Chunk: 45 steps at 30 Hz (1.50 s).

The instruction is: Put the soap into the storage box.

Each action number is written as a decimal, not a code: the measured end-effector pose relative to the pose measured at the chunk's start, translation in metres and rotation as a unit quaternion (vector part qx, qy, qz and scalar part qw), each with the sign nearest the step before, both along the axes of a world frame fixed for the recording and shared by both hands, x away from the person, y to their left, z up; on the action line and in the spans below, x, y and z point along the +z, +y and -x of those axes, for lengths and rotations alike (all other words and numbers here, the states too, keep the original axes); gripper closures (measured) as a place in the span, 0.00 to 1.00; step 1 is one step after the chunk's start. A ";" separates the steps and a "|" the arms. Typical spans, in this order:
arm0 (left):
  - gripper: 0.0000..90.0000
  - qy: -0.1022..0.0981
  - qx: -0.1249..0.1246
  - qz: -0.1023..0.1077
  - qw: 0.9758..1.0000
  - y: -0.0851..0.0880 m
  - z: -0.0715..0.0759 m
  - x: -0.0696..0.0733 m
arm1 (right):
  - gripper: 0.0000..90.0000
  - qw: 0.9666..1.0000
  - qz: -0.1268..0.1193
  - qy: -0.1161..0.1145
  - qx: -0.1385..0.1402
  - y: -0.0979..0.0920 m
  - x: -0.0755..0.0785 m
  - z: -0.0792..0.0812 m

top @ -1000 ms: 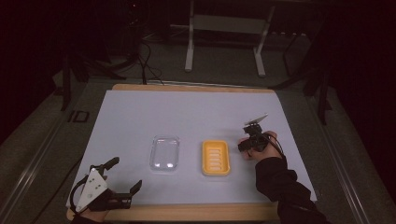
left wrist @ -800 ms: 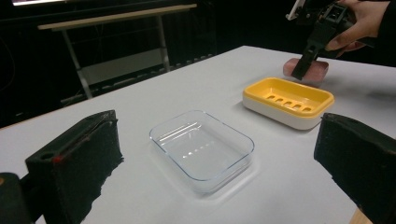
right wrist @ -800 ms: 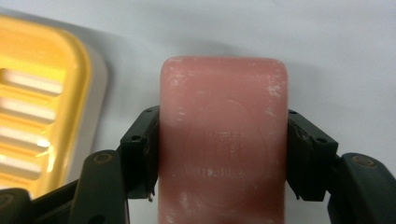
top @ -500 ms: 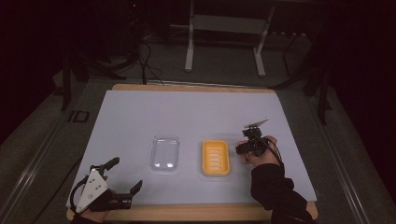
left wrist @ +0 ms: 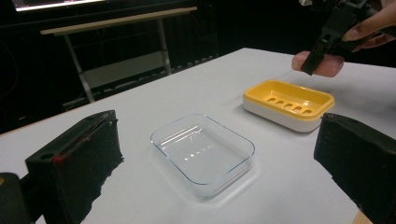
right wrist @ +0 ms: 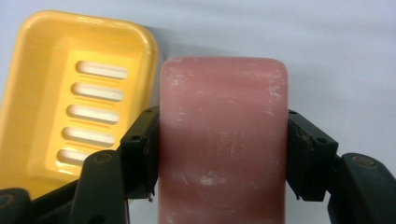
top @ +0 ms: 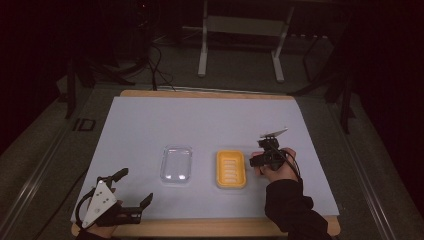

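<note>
A pink soap bar (right wrist: 223, 140) is clamped between the black jaws of my right gripper (right wrist: 223, 158), which is shut on it. It hangs just right of the yellow soap dish (right wrist: 70, 93), over the white table. In the high view the right gripper (top: 260, 159) sits at the right edge of the dish (top: 231, 169). A clear plastic tray (top: 176, 163) lies left of the dish. My left gripper (top: 135, 185) rests open near the front left edge, and its jaws frame the clear tray (left wrist: 203, 151) and the dish (left wrist: 289, 103) from a distance.
The white mat (top: 200, 125) covers a wooden tabletop whose edge (top: 210, 227) runs along the front. Metal stand legs (top: 240, 55) and cables lie on the dark floor beyond the far edge.
My right gripper has moved slightly left and nearer with the soap, closing on the dish's right edge. The left gripper has stayed put.
</note>
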<state>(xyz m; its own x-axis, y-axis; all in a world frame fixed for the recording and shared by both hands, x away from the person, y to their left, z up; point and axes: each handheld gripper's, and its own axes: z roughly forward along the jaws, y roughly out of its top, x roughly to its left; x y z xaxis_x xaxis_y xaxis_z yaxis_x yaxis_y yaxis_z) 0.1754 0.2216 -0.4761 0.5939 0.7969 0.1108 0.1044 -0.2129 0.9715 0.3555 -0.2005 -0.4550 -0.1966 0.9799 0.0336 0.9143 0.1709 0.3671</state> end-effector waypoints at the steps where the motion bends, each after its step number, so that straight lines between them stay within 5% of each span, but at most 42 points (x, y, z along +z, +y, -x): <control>1: 0.01 -0.001 -0.001 -0.001 1.000 0.000 0.000 0.000 | 0.42 1.000 0.003 -0.002 0.003 0.002 0.001 0.001; 25: 0.01 -0.002 0.001 0.000 1.000 0.000 0.001 0.000 | 0.42 0.999 -0.026 -0.019 0.038 0.061 0.023 0.009; 45: 0.01 -0.004 0.001 0.008 1.000 0.001 0.002 0.001 | 0.42 0.999 -0.034 -0.009 0.008 0.090 -0.017 0.011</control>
<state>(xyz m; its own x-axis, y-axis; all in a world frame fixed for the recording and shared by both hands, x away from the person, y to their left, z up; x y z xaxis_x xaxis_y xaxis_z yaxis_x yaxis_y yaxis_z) 0.1729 0.2231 -0.4748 0.5914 0.7998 0.1029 0.0969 -0.1972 0.9756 0.3449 -0.1110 -0.4723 -0.2136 0.9721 0.0971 0.9048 0.1594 0.3949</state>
